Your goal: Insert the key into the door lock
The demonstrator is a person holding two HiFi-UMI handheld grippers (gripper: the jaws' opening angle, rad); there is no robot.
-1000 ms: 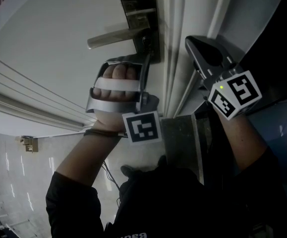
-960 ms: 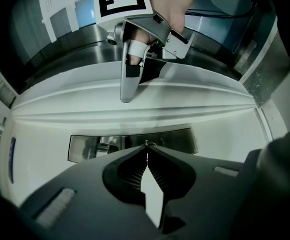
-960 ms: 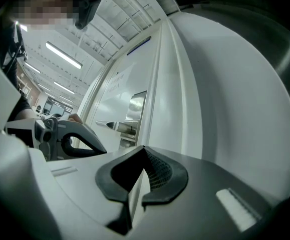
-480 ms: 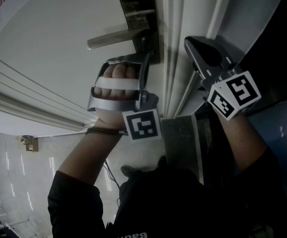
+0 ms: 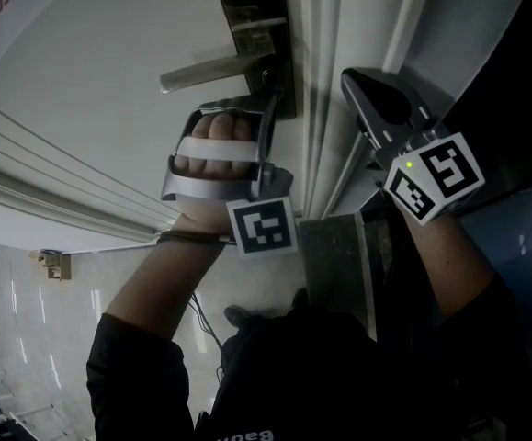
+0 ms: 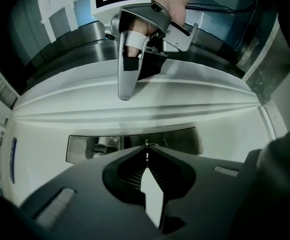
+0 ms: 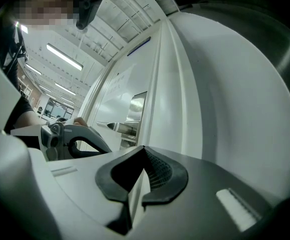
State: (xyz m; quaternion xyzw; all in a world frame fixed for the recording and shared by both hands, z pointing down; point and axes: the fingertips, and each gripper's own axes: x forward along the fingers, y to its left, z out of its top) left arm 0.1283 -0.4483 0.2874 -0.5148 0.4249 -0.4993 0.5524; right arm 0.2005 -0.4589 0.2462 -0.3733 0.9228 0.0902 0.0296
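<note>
The dark lock plate (image 5: 250, 3) sits on the white door with a silver lever handle (image 5: 206, 70) across it. My left gripper (image 5: 271, 86) points at the plate just below the lever. In the left gripper view its jaws (image 6: 146, 153) are shut on a thin metal key (image 6: 146, 145), whose tip is at the lock plate (image 6: 180, 141); I cannot tell whether it is inside the keyhole. My right gripper (image 5: 365, 79) hangs to the right, beyond the door-frame mouldings, shut (image 7: 145, 151) with nothing in it. It also shows as the right gripper (image 6: 126, 95) at the top of the left gripper view.
White door-frame mouldings (image 5: 319, 81) run between the two grippers. The right gripper view shows the lever handle (image 7: 115, 126) and lock plate (image 7: 137, 104) far off to the left. A tiled floor (image 5: 27, 338) lies below. A sign with red print (image 5: 8, 7) hangs on the door.
My left gripper has edged slightly up toward the lock plate with the key. The right gripper has stayed in place.
</note>
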